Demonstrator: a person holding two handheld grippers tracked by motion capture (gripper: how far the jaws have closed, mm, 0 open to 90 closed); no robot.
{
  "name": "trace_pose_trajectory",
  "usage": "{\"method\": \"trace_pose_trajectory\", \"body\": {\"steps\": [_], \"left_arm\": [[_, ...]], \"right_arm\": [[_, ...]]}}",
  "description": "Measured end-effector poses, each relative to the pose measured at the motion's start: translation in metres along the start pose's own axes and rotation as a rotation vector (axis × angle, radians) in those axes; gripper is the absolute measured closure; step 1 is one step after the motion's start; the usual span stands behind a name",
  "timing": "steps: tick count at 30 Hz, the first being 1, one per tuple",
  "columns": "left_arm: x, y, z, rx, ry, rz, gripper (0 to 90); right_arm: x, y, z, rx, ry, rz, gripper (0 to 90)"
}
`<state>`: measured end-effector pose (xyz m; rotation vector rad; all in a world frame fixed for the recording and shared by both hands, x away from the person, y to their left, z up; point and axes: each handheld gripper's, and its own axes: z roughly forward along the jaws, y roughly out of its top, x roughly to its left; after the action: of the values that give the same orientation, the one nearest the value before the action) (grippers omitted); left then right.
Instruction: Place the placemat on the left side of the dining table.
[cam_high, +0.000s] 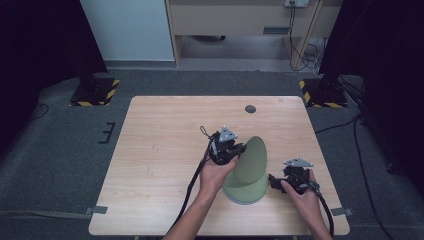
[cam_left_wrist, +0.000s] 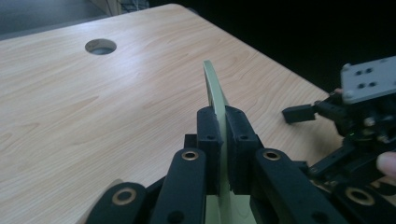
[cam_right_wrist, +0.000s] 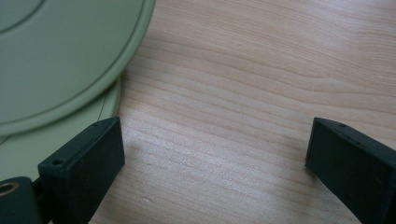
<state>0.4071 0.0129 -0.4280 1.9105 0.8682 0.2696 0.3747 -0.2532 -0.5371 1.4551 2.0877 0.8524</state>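
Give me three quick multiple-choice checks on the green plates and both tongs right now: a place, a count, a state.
1. Where is the flat plate?
A. near the table's front edge
B. beside the round hole
C. on the floor

2. How many green plates show?
A. one
B. two
C. four

3. How is the raised plate held?
A. lying loose
B. by the right tongs
C. clamped by the left tongs

Answers: 1 A, it lies by the person's hands; 2 B, one tilts above another; 3 C, the left tongs pinch its rim, while the right tongs gape over the table.
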Motion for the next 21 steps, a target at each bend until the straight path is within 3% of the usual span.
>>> {"method": "trace_pose_trajectory", "body": {"steps": [8, 21], "left_arm": [[-0.006, 0.014, -0.007, -0.036, -0.021, 0.005, 85.7], [0.008, 0.03, -0.015, -0.069, 0.045, 0.003, 85.7]], "right_arm": [[0.0, 0.0, 0.001, -0.002, 0.007, 0.004, 4.5], [0.0, 0.0, 0.001, -0.005, 0.011, 0.004, 3.8]]}}
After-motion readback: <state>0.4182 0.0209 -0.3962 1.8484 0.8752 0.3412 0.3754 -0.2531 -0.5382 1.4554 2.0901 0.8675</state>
